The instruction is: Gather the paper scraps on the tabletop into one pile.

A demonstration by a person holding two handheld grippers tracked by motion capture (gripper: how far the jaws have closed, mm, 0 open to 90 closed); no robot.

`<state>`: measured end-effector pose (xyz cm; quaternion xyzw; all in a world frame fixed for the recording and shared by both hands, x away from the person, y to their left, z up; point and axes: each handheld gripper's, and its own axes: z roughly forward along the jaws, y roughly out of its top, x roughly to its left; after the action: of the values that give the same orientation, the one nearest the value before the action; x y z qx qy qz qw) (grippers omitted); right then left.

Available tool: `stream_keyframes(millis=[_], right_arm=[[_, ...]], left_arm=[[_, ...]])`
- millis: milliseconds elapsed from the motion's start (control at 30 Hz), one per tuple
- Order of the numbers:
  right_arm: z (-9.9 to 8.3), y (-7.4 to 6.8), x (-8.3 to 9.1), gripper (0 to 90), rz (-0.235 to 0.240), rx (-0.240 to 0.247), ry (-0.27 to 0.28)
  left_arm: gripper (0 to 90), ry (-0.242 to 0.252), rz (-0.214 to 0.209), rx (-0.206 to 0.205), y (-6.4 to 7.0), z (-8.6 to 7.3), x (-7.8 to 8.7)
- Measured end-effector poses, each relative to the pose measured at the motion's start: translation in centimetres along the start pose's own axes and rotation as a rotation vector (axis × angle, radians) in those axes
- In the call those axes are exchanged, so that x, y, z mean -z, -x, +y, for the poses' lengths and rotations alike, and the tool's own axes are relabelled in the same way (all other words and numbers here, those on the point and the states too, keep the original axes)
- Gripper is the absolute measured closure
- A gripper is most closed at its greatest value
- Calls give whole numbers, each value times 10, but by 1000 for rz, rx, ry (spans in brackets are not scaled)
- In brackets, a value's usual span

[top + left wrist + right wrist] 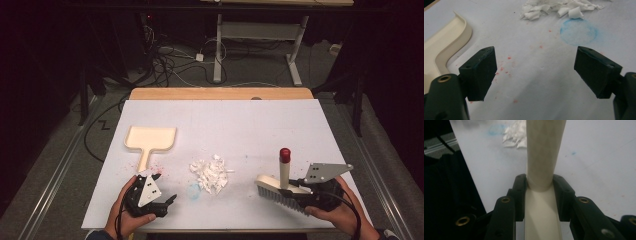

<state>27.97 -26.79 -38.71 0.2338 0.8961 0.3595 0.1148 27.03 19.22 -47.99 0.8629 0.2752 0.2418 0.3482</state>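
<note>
The right claw (300, 192) gripped a brush (280, 187) at the near right of the tabletop (260, 120). The left claw (162, 200) gaped wide near the dustpan (149, 140) handle. Paper scraps (210, 175) lay between. Likely next: grasping the dustpan, then sweeping.

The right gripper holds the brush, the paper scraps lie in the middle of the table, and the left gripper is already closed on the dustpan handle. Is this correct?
Not quite. The left gripper is open, its jaws wide apart over bare table beside the dustpan, as the left gripper view shows. The rest stands: the right gripper is shut on the brush, and the paper scraps lie mid-table.
</note>
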Motion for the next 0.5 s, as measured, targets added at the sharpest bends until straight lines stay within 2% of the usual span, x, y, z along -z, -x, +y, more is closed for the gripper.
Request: stream_keyframes(millis=[67,100,167,300,367,500], right_arm=[[0,-3,-6,679,39,-4,4],[2,-5,-10,679,43,-2,2],[9,-8,-17,679,24,16,4],[26,-15,-40,680,54,18,40],[35,-18,-53,679,44,37,50],[49,-17,-66,680,35,30,133]], left_arm=[[179,-2,-2,-5,0,0,-1],[178,-2,-3,-7,0,1,-1],[179,0,-5,-8,0,1,-1],[179,-1,-8,-6,-1,1,-2],[179,3,-10,-6,-1,2,-4],[179,-1,-17,-20,0,4,-6]])
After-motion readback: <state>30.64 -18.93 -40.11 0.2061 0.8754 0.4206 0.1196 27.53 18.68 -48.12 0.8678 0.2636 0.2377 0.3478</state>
